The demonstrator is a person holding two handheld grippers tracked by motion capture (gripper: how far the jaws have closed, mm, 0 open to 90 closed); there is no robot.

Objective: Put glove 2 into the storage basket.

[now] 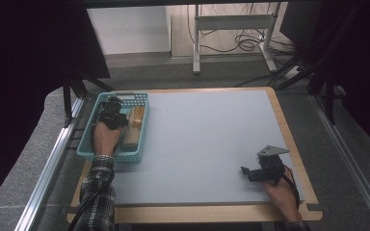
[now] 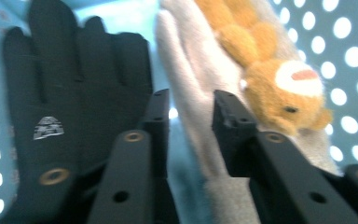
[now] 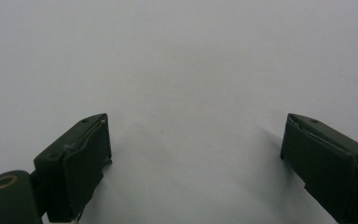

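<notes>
- Big grey-topped table with a wooden edge [image 1: 207, 144]: I'm working over it with both grippers, most of the top bare.
- Teal perforated plastic basket [image 1: 87, 140]: sitting at the table's far-left corner, holding the gloves together, so I'm reaching down into it rather than across the top.
- Left gripper [image 1: 110, 111]: I'm holding it inside the basket, pointing down at the contents. In the left gripper view [image 2: 191, 116] the jaws are standing partly open with a narrow gap and nothing pinched between them.
- Right gripper [image 1: 251, 173]: I'm parking it low at the near-right part of the table, probably to keep it out of the way. In the right gripper view [image 3: 196, 158] the jaws are standing wide apart over bare table, holding nothing.
- Black fabric glove with a small white logo [image 2: 70, 93]: lying flat on the basket floor, just behind the left jaw.
- Cream fleece glove with an orange plush bear on its back [image 2: 186, 70]: lying just beside the black one, its edge in line with the jaw gap, so I'm judging it the likelier pick.
</notes>
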